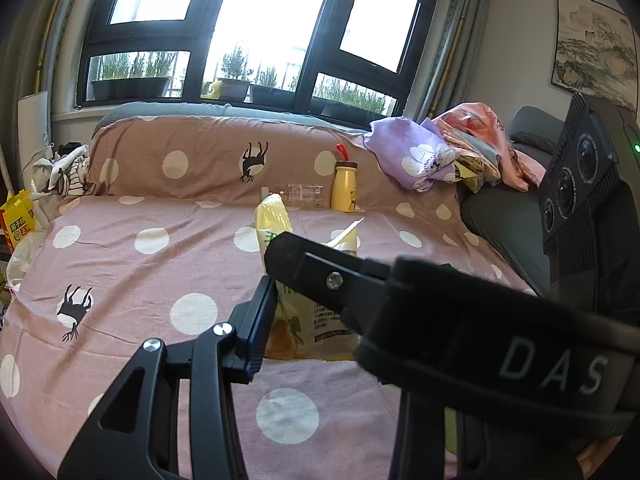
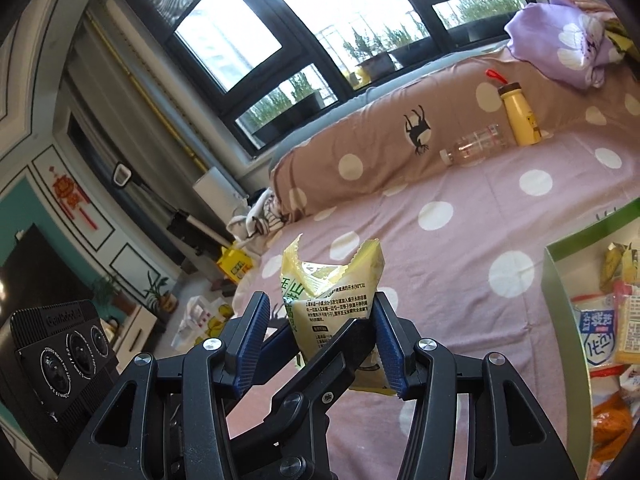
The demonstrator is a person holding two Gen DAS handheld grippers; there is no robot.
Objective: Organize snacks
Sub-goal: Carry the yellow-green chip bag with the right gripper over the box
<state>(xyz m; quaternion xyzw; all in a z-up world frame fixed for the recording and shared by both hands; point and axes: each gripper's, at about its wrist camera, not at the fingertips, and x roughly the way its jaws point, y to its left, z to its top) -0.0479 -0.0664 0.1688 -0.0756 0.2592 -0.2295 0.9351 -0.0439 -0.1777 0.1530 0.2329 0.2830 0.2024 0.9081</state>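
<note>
A yellow snack packet [image 1: 308, 312] with green print is held above the pink polka-dot bed. In the left wrist view it sits between my left gripper's [image 1: 304, 304] fingers, with the right gripper's black finger crossing in front of it. In the right wrist view the same packet [image 2: 332, 300] stands between the blue pads of my right gripper [image 2: 320, 336]; the pads are wide apart, and the left gripper's black finger [image 2: 320, 364] presses on the packet. A green box [image 2: 560, 280] with several snack packets lies at the right.
A yellow bottle [image 1: 345, 186] with a red strap and a clear plastic bottle [image 1: 298, 194] lie against the brown pillow [image 1: 200, 156]. Purple and pink bedding [image 1: 440, 152] is piled at the back right. A yellow bag [image 1: 18, 216] sits by the bed's left edge.
</note>
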